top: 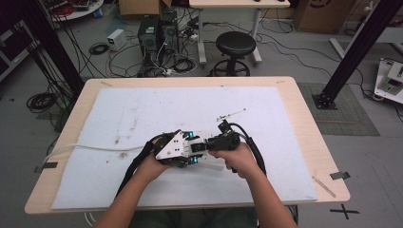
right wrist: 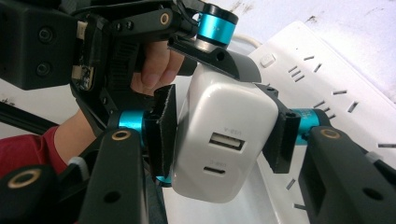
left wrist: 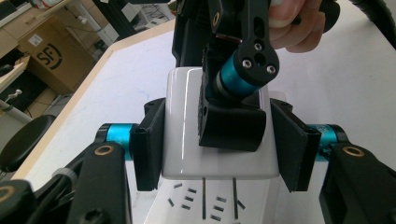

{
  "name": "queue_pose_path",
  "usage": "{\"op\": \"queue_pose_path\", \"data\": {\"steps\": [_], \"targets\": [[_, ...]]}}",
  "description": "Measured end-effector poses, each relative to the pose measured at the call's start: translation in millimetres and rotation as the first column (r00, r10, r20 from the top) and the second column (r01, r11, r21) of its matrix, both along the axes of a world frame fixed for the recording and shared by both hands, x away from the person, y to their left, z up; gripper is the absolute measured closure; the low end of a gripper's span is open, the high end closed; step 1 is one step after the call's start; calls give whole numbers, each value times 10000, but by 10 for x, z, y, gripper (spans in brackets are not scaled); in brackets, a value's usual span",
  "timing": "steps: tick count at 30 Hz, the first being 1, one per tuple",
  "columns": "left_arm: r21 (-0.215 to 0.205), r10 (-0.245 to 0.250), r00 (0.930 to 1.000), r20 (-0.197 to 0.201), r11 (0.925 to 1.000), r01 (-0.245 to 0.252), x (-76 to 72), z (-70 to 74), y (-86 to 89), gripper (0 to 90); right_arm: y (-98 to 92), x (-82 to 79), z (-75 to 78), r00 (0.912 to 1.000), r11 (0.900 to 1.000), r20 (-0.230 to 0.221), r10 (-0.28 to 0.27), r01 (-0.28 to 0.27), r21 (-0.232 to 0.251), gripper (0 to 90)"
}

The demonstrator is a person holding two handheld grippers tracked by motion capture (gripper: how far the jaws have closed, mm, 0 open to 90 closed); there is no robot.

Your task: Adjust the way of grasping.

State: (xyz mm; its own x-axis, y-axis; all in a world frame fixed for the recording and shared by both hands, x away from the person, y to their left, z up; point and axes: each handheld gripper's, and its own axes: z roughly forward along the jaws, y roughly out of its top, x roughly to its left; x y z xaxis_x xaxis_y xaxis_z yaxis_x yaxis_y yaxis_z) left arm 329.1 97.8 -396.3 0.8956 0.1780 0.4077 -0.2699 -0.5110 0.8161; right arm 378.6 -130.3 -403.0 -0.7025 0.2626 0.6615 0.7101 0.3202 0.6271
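Observation:
A white plug-in charger (left wrist: 187, 140) with two USB ports (right wrist: 224, 140) hangs just above a white power strip (left wrist: 187, 200), its two metal prongs (left wrist: 204, 196) pointing down at the strip's slots. My left gripper (left wrist: 219, 144) is shut on the charger's two side faces. My right gripper (right wrist: 219, 140) comes from the opposite side, and its pads (right wrist: 163, 130) press on the charger's other two faces. In the high view both grippers (top: 192, 151) (top: 209, 145) meet at the middle of the table, with the power strip (top: 213, 164) beneath them.
A white mat (top: 142, 114) covers the wooden table (top: 304, 118). The strip's white cable (top: 95, 146) runs off to the left edge. A thin rod (top: 233, 114) lies behind the grippers. Beyond the far edge stands a black stool (top: 235, 45).

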Motion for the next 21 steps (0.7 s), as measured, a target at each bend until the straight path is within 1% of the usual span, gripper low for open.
{"op": "queue_pose_path", "data": {"steps": [2, 6, 7, 8, 9, 10, 11, 12, 13, 14, 15, 16, 17, 19, 20, 21], "targets": [[73, -43, 10000, 67, 10000, 43, -3, -1, -5, 425, -7, 3, -6, 9997, 10000, -247, 23, -24, -38, 558], [171, -74, 9999, 71, 9998, 73, -9, -11, -19, 422, -11, 14, -19, 9997, 10000, -240, 50, -51, -43, 569], [159, -53, 10000, -46, 9999, 53, -10, -22, -27, 422, -17, 8, -6, 9989, 9999, -453, 69, -75, -144, 584], [159, -53, 10000, -46, 9999, 53, -10, -22, -27, 417, -17, 8, -6, 9989, 9999, -453, 69, -75, -144, 584], [159, -53, 10000, -46, 9999, 53, -10, -22, -27, 417, -22, 8, -4, 9982, 9999, -586, 99, -104, -90, 584], [159, -53, 10000, -46, 9999, 53, -10, -22, -27, 417, -22, 8, -4, 9982, 9999, -586, 99, -104, -90, 605], [124, 248, 9995, -213, 9996, -245, -3, -36, -45, 417, -22, 8, -4, 9982, 9999, -586, 99, -104, -90, 605], [79, 406, 9988, -262, 9992, -404, 5, -35, -42, 351, -32, 7, 14, 9989, 9998, -463, -58, 48, -208, 626], [79, 406, 9988, -262, 9992, -404, 5, -35, -42, 312, -32, 7, 14, 9989, 9998, -463, -58, 48, -208, 626], [-3, 489, 9980, -389, 9988, -489, 14, -26, -25, 312, -38, 7, 21, 9988, 9994, -483, -92, 76, -334, 628], [-69, 580, 9976, -388, 9983, -583, 11, -23, -21, 276, -63, 10, 29, 9994, 9991, -306, -161, 148, -409, 631], [-147, 556, 9971, -513, 9983, -564, 15, -20, -15, 245, -76, 6, 40, 9993, 9987, -265, -265, 253, -447, 632], [-169, 570, 9966, -589, 9982, -581, 13, -16, -9, 246, -93, 9, 47, 9994, 9990, -182, -282, 275, -354, 632], [-126, 595, 9966, -564, 9981, -603, 13, -8, 2, 235, -112, 9, 60, 9993, 9988, -137, -337, 332, -365, 632], [-126, 595, 9966, -564, 9981, -603, 13, -8, 2, 235, -125, 8, 77, 9991, 9982, -36, -415, 413, -427, 632], [-104, 692, 9949, -736, 9975, -701, 22, 3, 32, 235, -125, 8, 77, 9991, 9982, -36, -415, 413, -427, 633]]}}
